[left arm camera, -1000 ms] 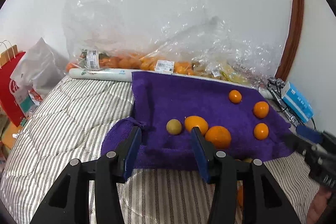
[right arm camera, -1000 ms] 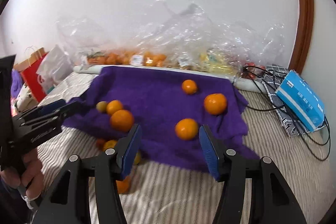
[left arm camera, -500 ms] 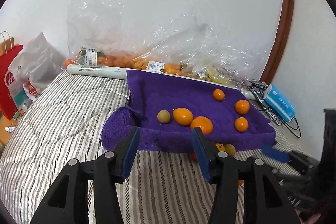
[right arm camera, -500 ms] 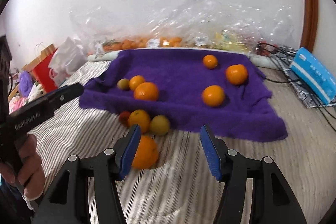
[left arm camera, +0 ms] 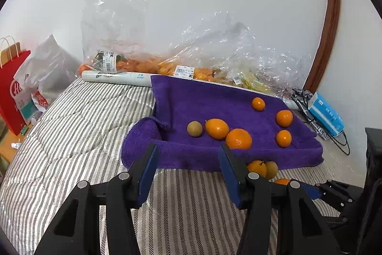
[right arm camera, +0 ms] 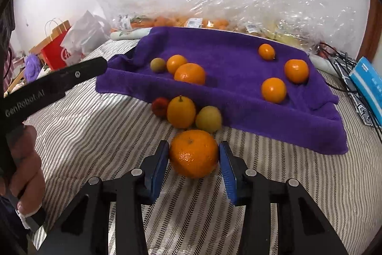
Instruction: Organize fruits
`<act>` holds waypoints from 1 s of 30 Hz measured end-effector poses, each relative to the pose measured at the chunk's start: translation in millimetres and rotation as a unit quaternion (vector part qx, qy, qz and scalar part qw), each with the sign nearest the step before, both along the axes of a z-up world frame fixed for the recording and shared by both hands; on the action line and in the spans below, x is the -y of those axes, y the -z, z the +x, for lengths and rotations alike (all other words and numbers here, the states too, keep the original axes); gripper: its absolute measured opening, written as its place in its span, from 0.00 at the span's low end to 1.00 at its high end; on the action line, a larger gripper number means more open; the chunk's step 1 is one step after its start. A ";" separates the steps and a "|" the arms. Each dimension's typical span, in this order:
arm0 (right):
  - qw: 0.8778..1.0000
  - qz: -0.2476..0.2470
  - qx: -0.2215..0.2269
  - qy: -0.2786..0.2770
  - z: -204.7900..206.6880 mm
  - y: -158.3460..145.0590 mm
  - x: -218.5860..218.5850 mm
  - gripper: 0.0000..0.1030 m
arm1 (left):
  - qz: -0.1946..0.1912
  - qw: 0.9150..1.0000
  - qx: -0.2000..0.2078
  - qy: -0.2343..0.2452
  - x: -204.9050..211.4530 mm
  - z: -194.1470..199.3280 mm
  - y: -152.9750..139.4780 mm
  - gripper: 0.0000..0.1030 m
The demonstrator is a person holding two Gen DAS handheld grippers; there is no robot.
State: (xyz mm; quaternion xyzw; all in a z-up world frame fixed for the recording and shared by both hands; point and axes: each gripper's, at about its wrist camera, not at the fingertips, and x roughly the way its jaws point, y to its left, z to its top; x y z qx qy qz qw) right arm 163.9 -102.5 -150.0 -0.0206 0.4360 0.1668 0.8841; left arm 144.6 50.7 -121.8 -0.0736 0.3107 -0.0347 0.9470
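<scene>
A purple towel (right arm camera: 226, 56) lies on the striped bed with several oranges and one small greenish fruit (right arm camera: 158, 64) on it. In front of its near edge sit a small red fruit (right arm camera: 160, 106), a yellow-orange fruit (right arm camera: 181, 111) and a yellow-green fruit (right arm camera: 208, 118). Just nearer lies a large orange (right arm camera: 193, 154). My right gripper (right arm camera: 193, 145) is closing on it, both blue pads at its sides. My left gripper (left arm camera: 187, 149) hangs open over the bedcover before the towel (left arm camera: 214, 99), with nothing between its fingers. Its black finger (right arm camera: 78, 74) shows at the left of the right wrist view.
Clear plastic bags (left arm camera: 214, 59) of fruit line the wall behind the towel, with a white roll (left arm camera: 114, 78) in front of them. A red paper bag (left arm camera: 12, 87) stands at the left. A blue box (left arm camera: 326, 115) and cables (right arm camera: 334, 56) lie at the right. A hand (right arm camera: 23, 159) grips the left tool.
My right gripper has come down and forward from the towel's edge to the loose fruits, and its jaws have narrowed around the large orange. The left gripper has barely moved.
</scene>
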 end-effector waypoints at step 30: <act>0.999 0.035 0.002 -0.015 -0.7 7.4 9.1 0.41 | -0.019 1.000 -0.023 0.007 -4.6 9.9 23.5 0.48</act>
